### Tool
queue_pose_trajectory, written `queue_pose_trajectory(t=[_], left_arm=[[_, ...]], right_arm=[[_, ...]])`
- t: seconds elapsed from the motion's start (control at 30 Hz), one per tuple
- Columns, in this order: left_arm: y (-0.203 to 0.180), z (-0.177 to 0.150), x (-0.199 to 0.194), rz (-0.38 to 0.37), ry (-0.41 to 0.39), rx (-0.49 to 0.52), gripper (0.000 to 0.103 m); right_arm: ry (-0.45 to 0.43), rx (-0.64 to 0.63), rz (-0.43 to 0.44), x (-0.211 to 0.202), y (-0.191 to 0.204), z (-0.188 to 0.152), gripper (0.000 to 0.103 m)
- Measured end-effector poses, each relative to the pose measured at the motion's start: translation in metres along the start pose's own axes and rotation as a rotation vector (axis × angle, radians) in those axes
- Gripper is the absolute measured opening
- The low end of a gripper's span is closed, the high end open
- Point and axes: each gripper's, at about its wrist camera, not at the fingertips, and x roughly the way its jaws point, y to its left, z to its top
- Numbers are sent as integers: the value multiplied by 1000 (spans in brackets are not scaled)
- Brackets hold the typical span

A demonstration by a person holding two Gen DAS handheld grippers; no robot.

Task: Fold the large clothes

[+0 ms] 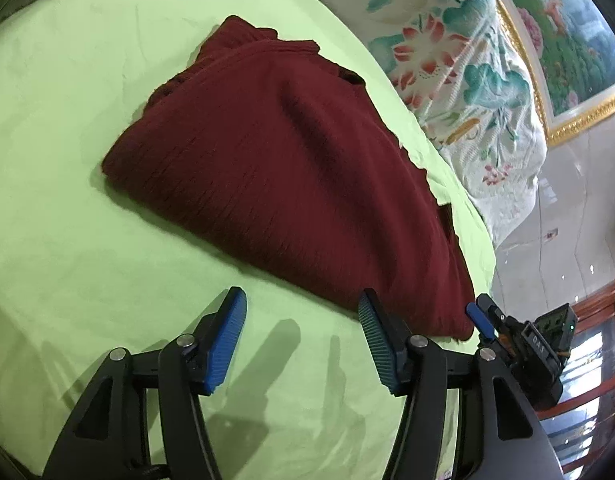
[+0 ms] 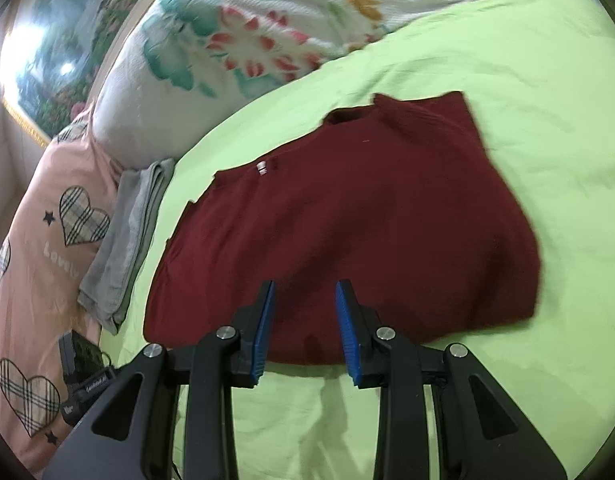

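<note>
A dark red knitted garment (image 1: 275, 168) lies folded into a rough rectangle on the light green bedsheet (image 1: 67, 160). My left gripper (image 1: 301, 304) stands open just short of its near edge, with only sheet between the blue pads. In the right wrist view the same red garment (image 2: 347, 220) spreads flat, a small white label showing near its collar. My right gripper (image 2: 305, 292) hovers at the garment's near hem, its jaws apart and no cloth pinched between them. The tip of the right gripper (image 1: 481, 316) also shows at the red garment's corner in the left wrist view.
A floral quilt (image 2: 247, 40) is bunched along the far side of the bed. A folded grey cloth (image 2: 127, 240) lies beside a pink heart-patterned cover (image 2: 35, 260). A framed painting (image 1: 567, 40) hangs on the wall. Tiled floor (image 1: 567, 220) lies past the bed's edge.
</note>
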Motion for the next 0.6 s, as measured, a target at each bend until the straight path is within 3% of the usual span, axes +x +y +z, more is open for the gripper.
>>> queue_pose_trajectory(t=[0.1, 0.33, 0.5, 0.6], left_arm=[[0, 11, 6, 6, -22, -26, 59], [12, 37, 16, -21, -86, -141, 59], [11, 44, 19, 3, -117, -132, 57], [13, 49, 21, 5, -140, -141, 50]], right_arm=[[16, -41, 24, 13, 17, 5, 22], [68, -133, 62, 67, 59, 32, 17], [98, -146, 49, 105, 72, 50, 17], [164, -135, 6, 133, 64, 47, 14]])
